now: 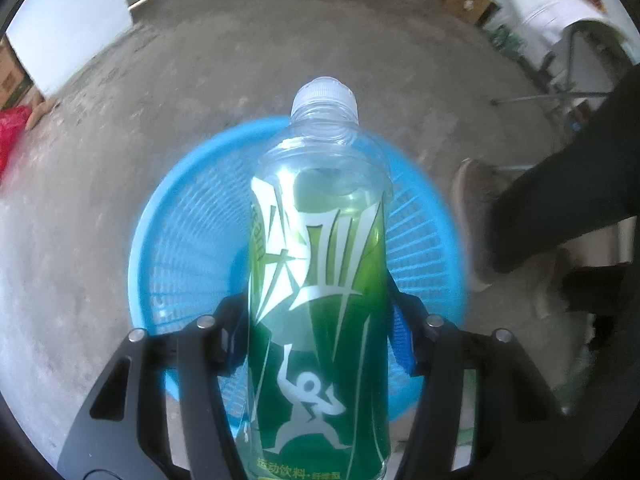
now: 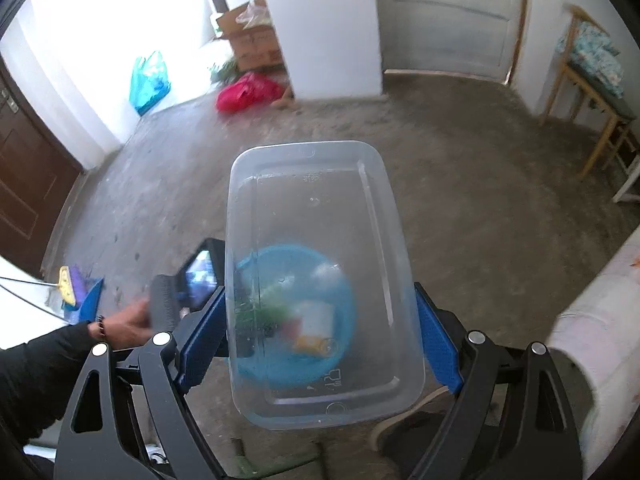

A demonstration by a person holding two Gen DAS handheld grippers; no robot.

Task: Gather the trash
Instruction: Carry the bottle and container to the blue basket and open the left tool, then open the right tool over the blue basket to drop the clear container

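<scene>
My left gripper (image 1: 318, 336) is shut on a green sports drink bottle (image 1: 320, 280) with a clear cap, held over a round blue slotted basket (image 1: 192, 240) on the concrete floor. My right gripper (image 2: 320, 332) is shut on a clear rectangular plastic container (image 2: 320, 200), held above the floor. Through the container I see the blue basket (image 2: 344, 344) below, with the bottle and some other trash blurred in it. The left gripper's body and the hand holding it (image 2: 132, 320) show at the left of the right wrist view.
The person's shoe and dark trouser leg (image 1: 560, 208) stand right of the basket. A red bag (image 2: 248, 90), a blue bag (image 2: 148, 80) and cardboard boxes (image 2: 252, 40) sit by the far wall. A wooden chair (image 2: 592, 92) is at right, a brown door (image 2: 28, 168) at left.
</scene>
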